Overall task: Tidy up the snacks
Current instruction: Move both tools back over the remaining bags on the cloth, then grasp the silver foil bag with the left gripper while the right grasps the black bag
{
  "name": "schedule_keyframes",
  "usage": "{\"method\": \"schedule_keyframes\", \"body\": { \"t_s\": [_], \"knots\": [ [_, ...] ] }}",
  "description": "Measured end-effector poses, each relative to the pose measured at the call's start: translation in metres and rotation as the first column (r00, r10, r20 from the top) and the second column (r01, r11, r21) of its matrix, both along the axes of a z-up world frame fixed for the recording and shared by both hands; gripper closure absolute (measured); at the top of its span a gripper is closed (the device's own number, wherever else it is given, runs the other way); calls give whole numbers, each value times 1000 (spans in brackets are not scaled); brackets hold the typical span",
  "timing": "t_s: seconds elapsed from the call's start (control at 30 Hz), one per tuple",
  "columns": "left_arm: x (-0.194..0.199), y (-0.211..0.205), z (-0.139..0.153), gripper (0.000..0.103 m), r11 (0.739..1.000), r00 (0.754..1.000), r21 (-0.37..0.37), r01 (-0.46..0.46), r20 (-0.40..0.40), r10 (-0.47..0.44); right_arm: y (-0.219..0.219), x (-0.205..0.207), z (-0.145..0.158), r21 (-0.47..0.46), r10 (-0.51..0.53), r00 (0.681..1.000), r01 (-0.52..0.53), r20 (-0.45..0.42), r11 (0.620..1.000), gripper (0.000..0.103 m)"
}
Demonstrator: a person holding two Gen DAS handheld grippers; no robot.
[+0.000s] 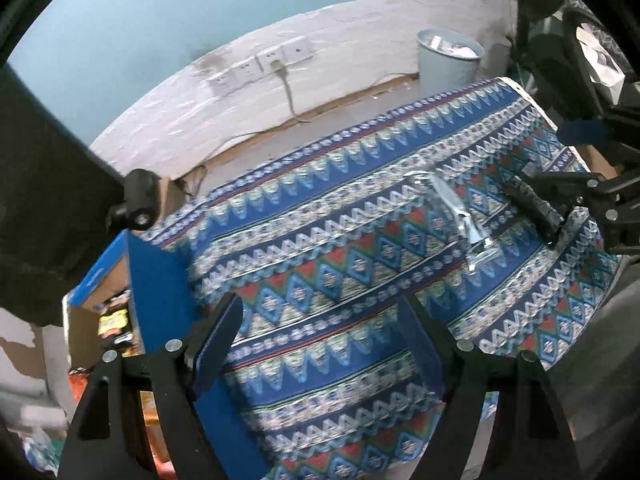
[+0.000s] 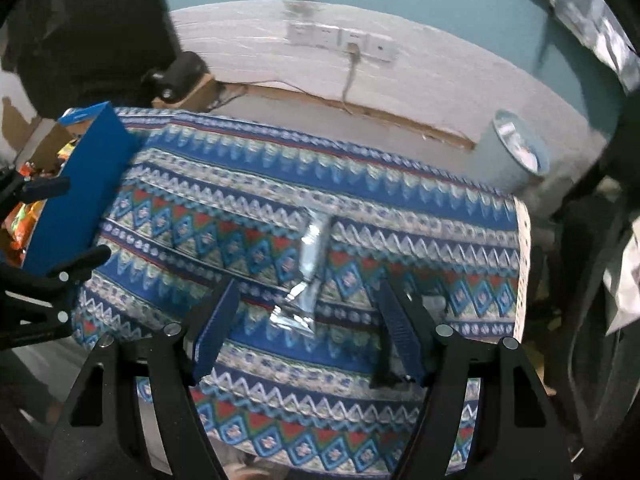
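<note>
A clear silvery snack packet (image 2: 308,268) lies on the patterned blue tablecloth (image 2: 400,208), just ahead of my right gripper (image 2: 308,320), which is open and empty above it. The packet also shows in the left wrist view (image 1: 460,212). My left gripper (image 1: 320,332) is open and empty over the cloth's near left part. A blue-lidded cardboard box (image 1: 120,280) holding several orange and yellow snack packs (image 1: 114,322) stands at the table's left edge; it also shows in the right wrist view (image 2: 80,196). The right gripper (image 1: 560,200) appears at the right of the left wrist view.
A pale blue waste bin (image 1: 448,64) stands on the floor behind the table's far right corner. Wall sockets with a plugged cable (image 1: 260,66) are on the white lower wall. A dark object (image 1: 40,200) hangs at the left.
</note>
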State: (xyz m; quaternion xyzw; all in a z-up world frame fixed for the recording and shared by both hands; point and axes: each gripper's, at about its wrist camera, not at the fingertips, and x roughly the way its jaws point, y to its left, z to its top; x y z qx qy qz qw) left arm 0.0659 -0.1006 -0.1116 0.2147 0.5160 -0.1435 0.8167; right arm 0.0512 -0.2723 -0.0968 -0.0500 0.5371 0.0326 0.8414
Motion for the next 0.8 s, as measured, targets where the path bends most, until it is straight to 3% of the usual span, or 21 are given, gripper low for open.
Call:
{"method": "schedule_keyframes", "body": {
  "t_s": [0.27, 0.53, 0.8],
  "knots": [
    [9, -51, -17, 22, 998, 996, -12, 67, -50, -67, -51, -6, -17, 3, -90, 995, 90, -44, 996, 31],
    [17, -79, -43, 22, 994, 990, 3, 106, -91, -105, -84, -5, -62, -12, -132, 981, 132, -145, 991, 31],
    [34, -96, -74, 22, 996, 986, 20, 88, -147, -84, -109, 0, -108, 7, -176, 956, 183, -234, 983, 31]
  ]
}}
